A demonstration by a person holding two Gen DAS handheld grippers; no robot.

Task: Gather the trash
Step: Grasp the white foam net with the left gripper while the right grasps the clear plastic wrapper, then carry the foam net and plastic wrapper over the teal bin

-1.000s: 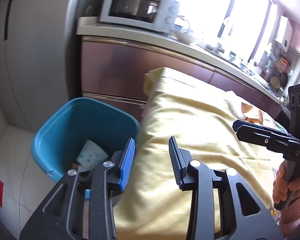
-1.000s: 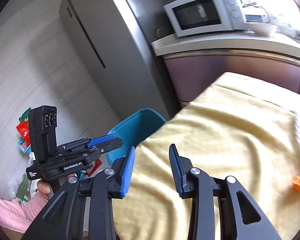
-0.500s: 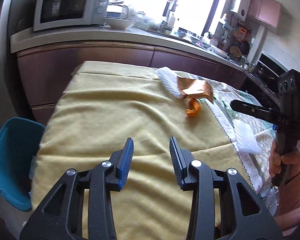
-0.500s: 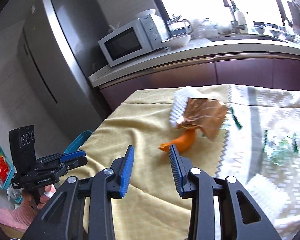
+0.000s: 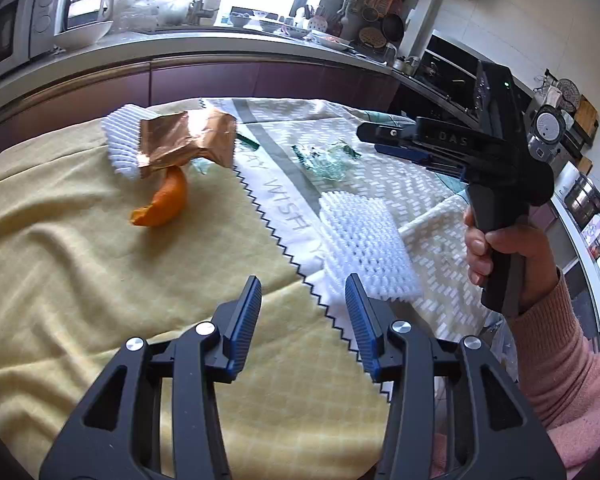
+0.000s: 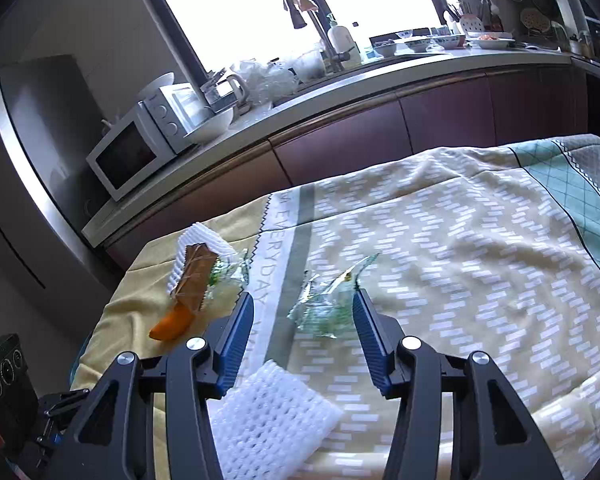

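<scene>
Trash lies on a cloth-covered table (image 5: 80, 272): an orange peel (image 5: 164, 202) (image 6: 172, 322), a copper foil wrapper (image 5: 186, 140) (image 6: 194, 278) on a white foam net (image 5: 120, 142), a crumpled clear plastic wrapper (image 5: 328, 160) (image 6: 324, 308) and a second white foam net (image 5: 366, 246) (image 6: 268, 416). My left gripper (image 5: 303, 318) hovers over the cloth just short of the near foam net, jaws opening, nothing between them. My right gripper (image 6: 302, 338) (image 5: 384, 142) hangs above the clear wrapper, jaws opening, empty.
A kitchen counter (image 6: 340, 92) with a microwave (image 6: 140, 152), bowls, a kettle and a sink tap runs behind the table. A steel fridge (image 6: 16, 168) stands at the left. A person's hand (image 5: 512, 252) in a pink sleeve holds the right gripper's handle.
Both grippers swung from the blue bin at the table's left end to over the table's trash. Both pairs of jaws stand wider than before.
</scene>
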